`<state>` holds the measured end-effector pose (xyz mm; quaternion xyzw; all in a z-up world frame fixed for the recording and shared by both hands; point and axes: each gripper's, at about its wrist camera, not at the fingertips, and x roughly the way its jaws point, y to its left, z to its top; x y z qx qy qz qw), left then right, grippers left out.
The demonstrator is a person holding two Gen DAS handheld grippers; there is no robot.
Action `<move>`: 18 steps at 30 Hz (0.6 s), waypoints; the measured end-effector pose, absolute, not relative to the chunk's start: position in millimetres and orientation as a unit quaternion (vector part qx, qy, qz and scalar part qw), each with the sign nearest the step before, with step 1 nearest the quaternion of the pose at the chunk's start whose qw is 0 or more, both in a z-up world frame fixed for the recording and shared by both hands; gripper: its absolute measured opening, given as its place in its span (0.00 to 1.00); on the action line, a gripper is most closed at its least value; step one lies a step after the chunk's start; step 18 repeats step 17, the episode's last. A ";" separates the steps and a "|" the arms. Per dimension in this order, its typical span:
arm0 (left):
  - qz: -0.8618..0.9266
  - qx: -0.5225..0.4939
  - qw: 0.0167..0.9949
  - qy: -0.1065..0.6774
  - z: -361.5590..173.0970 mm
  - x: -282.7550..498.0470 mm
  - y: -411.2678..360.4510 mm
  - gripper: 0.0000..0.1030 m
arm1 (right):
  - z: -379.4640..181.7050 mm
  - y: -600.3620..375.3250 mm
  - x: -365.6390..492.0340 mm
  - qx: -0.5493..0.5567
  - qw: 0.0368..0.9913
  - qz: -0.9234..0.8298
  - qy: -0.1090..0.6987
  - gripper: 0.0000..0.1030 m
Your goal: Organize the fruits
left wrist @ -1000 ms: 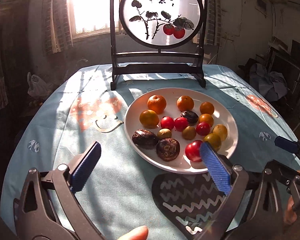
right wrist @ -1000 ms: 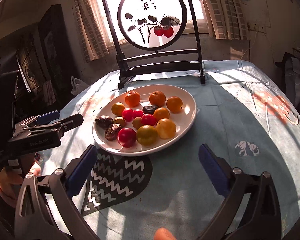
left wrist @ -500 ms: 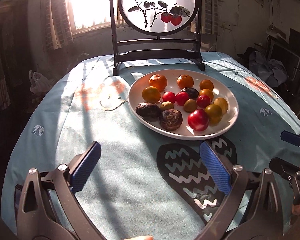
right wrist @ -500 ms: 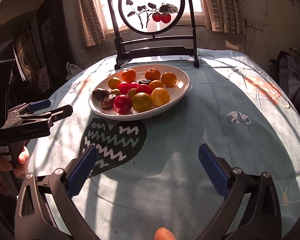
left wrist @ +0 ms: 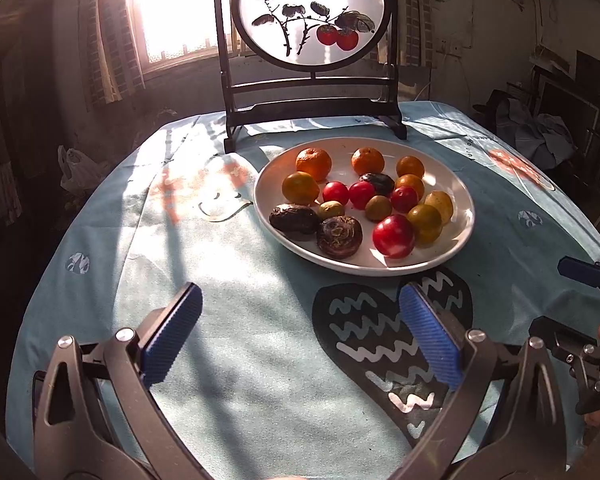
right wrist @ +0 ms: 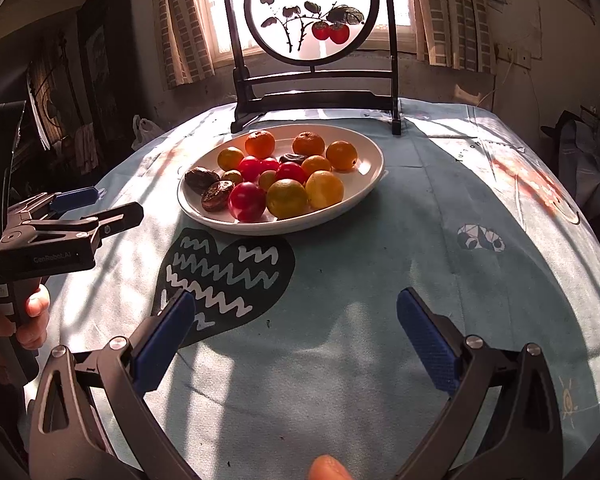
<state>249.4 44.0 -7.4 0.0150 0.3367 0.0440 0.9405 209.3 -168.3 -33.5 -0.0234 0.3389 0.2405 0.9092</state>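
A round tabletop (left wrist: 100, 280) under a pale blue cloth fills most of both views. At its far edge, top centre of the frame, stands a dark-framed round screen (left wrist: 312, 12) painted with red fruit. Just in front of it, centre right in the left wrist view, a white plate (left wrist: 456, 240) holds the fruits (left wrist: 394, 236): oranges, red ones, yellow-green ones and dark wrinkled ones. At the bottom of each view, the left gripper (left wrist: 300, 332) and right gripper (right wrist: 296, 332) hover above the cloth, fingers spread wide, holding nothing.
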 end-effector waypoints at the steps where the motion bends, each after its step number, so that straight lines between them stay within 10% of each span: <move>1: 0.048 0.016 0.941 0.334 -7.1 249.1 43.8 0.98 | -33.5 -167.8 209.3 -0.022 0.909 0.241 0.339 0.99; 18: 0.057 0.001 0.943 0.327 -5.8 246.5 50.1 0.98 | -33.7 -165.0 207.2 -0.038 0.911 0.240 0.335 0.99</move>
